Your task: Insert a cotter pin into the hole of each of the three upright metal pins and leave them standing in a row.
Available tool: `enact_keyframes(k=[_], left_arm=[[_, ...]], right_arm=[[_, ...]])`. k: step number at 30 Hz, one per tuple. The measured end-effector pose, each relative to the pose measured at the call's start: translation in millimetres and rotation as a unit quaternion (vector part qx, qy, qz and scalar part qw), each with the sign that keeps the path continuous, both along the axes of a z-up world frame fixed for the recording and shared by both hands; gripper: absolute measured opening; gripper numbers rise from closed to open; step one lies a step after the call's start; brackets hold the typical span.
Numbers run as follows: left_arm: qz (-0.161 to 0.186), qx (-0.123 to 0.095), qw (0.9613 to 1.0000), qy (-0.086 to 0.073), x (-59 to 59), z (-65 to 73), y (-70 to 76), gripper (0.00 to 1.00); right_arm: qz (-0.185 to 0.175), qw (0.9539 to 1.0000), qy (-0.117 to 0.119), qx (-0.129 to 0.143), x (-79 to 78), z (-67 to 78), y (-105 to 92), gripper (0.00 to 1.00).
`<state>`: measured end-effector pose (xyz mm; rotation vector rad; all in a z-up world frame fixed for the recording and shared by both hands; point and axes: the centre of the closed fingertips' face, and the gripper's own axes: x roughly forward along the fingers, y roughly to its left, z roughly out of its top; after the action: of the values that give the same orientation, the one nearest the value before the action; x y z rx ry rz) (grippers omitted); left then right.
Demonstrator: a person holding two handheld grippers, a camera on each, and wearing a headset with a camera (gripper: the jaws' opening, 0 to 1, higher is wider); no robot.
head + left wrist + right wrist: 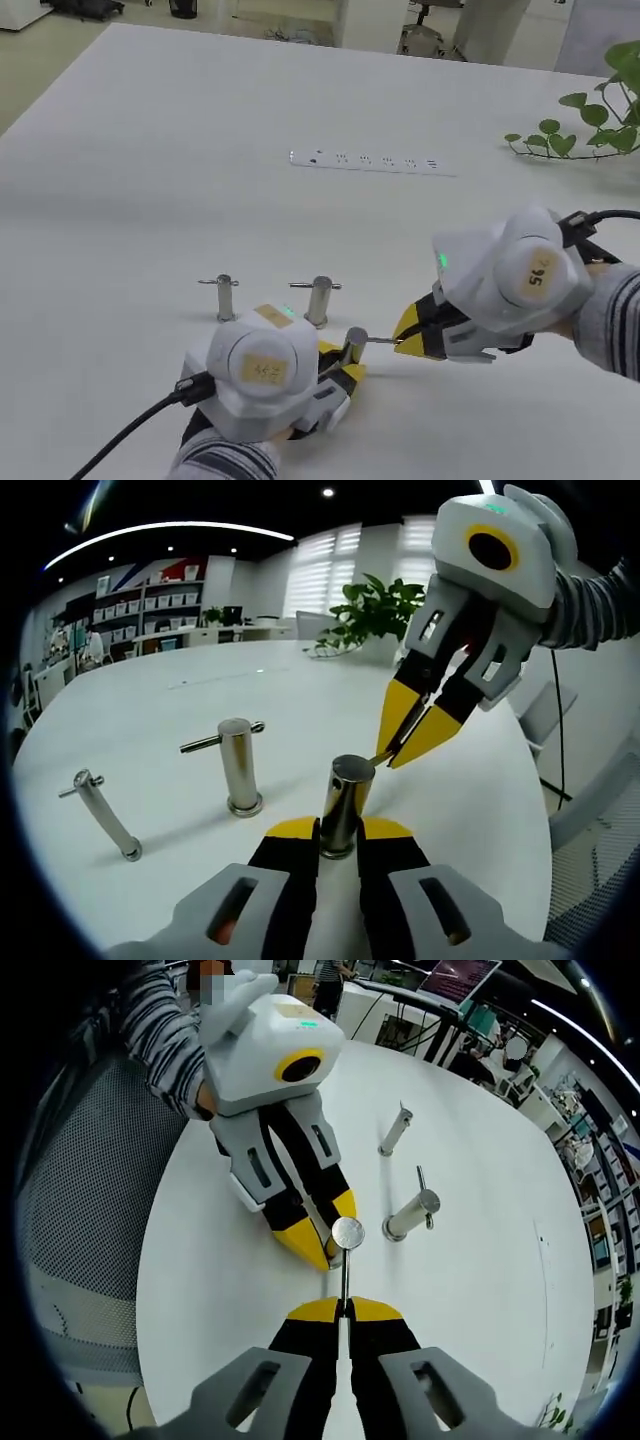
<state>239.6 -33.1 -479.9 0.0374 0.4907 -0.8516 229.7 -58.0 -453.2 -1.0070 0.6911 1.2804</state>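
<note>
The third metal pin point(353, 345) point(343, 792) stands upright with my left gripper point(343, 370) point(340, 832) shut on its lower part. My right gripper point(408, 338) point(344, 1310) is shut on a thin cotter pin point(381, 340) point(344, 1272), whose tip meets the top of that pin point(348, 1232). In the left gripper view the right gripper point(405, 748) comes in from the upper right, the cotter pin point(381, 757) touching the pin's head. Two more metal pins point(225, 298) point(318, 300) stand behind, each with a cotter pin through it.
A white power strip point(370, 160) lies across the middle of the white table point(150, 180). Green plant leaves point(590, 120) reach in at the far right. A black cable point(130, 430) trails from the left gripper toward the near edge.
</note>
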Motion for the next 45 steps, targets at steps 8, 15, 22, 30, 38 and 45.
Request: enact_keyframes(k=[8,15,22,30,38,45], left_arm=[[0.006,-0.005,1.0,0.004,-0.1,-0.6,-0.6,0.11],[0.007,-0.006,0.9999,0.004,0.2,-1.2,-0.9,0.11],[0.009,-0.006,0.9999,0.004,0.7,-1.4,-1.3,0.11],[0.009,-0.007,0.9999,0.004,0.8,-1.9,-1.7,0.11],[0.011,-0.006,0.9999,0.004,0.9,-2.4,-2.1,0.11],[0.013,-0.006,0.9999,0.004,0.7,-2.6,-2.1,0.11]], right_arm=[[0.011,0.9998,-0.015,-0.009,0.9,1.8,5.3,0.0],[0.009,0.9999,-0.014,-0.002,0.7,3.8,10.8,0.0],[0.003,0.9999,-0.011,0.004,1.4,4.1,15.4,0.0],[-0.003,0.9998,-0.006,0.019,0.5,2.2,21.7,0.01],[-0.027,0.9994,-0.001,0.022,3.3,6.7,9.8,0.05],[-0.03,0.9991,0.001,0.03,1.6,7.5,11.1,0.0]])
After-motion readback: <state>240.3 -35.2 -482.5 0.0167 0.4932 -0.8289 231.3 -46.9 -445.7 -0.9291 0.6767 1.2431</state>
